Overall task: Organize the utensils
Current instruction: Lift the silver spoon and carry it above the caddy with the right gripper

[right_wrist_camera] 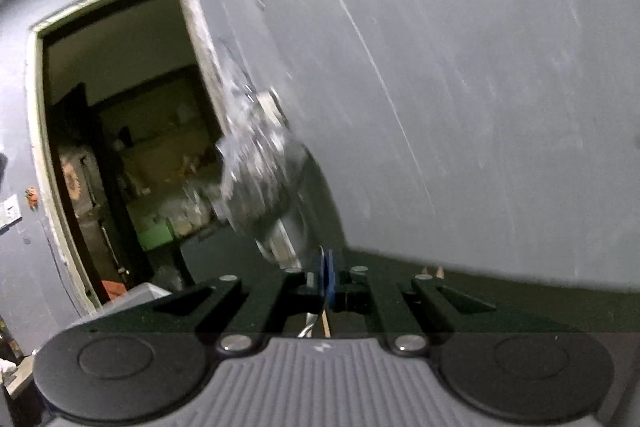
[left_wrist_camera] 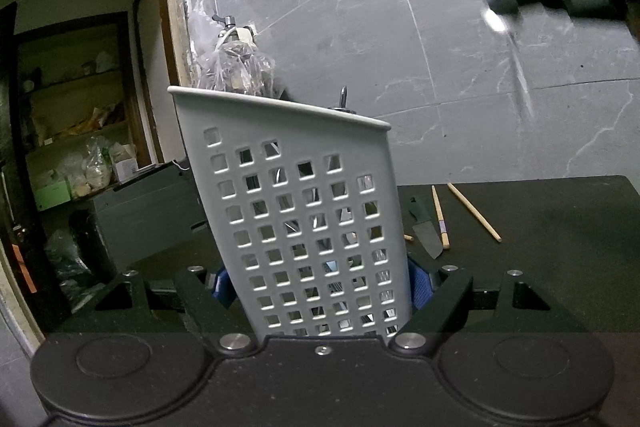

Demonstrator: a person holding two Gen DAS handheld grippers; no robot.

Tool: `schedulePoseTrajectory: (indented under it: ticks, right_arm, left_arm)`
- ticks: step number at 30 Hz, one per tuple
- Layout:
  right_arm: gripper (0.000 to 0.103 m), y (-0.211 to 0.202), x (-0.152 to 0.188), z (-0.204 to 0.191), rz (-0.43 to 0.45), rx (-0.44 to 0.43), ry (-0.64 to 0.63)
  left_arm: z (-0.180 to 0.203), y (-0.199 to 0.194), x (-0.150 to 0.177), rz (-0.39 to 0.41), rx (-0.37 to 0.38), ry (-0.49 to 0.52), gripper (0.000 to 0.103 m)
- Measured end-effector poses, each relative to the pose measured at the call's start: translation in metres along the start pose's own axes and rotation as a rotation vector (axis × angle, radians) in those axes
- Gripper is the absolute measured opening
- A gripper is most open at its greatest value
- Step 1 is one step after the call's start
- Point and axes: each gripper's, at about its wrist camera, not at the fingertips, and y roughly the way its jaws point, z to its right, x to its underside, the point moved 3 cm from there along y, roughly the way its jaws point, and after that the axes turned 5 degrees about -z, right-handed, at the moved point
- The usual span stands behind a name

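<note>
Gripping the grey holder (left_wrist_camera: pixel 304 211), left tongs (left_wrist_camera: pixel 320 287) hide the table; right tongs (right_wrist_camera: pixel 325 277) pinch perhaps a spoon (right_wrist_camera: pixel 310 327).

We find no readable text, label, brand, number or sign on anything in either view; all is too blurred.

My left gripper (left_wrist_camera: pixel 320 287) level, jaws spread wide, blue pads (left_wrist_camera: pixel 422 287) pressed on both sides of grey holder (left_wrist_camera: pixel 296 211), clamped. My right gripper (right_wrist_camera: pixel 325 277) raised, up and to right of left one, blurred; jaws pinched nearly together on thin metal utensil (right_wrist_camera: pixel 310 327), handle trailing back under claw.
</note>
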Motion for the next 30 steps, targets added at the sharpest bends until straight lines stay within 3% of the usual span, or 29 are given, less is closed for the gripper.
schedulePoseTrajectory:
  ticks: [8, 13, 21, 26, 30]
  right_arm:
    - [0.003, 0.000, -0.053, -0.069, 0.236, -0.075, -0.190]
    - [0.003, 0.028, -0.054, -0.112, 0.245, -0.166, -0.262]
    - [0.003, 0.051, -0.004, -0.169, 0.270, -0.161, -0.536]
    - [0.003, 0.040, 0.044, -0.189, 0.272, -0.173, -0.733]
    - [0.003, 0.030, 0.067, -0.198, 0.265, -0.189, -0.796]
  left_arm:
    - [0.002, -0.002, 0.001, -0.001, -0.009, 0.001, 0.081]
    - [0.003, -0.002, 0.001, -0.002, -0.010, 0.002, 0.081]
    - [0.005, -0.004, 0.002, 0.000, -0.011, 0.003, 0.081]
    - [0.005, -0.004, 0.002, 0.003, -0.010, 0.002, 0.081]
    - [0.005, -0.005, 0.003, 0.004, -0.010, 0.001, 0.081]
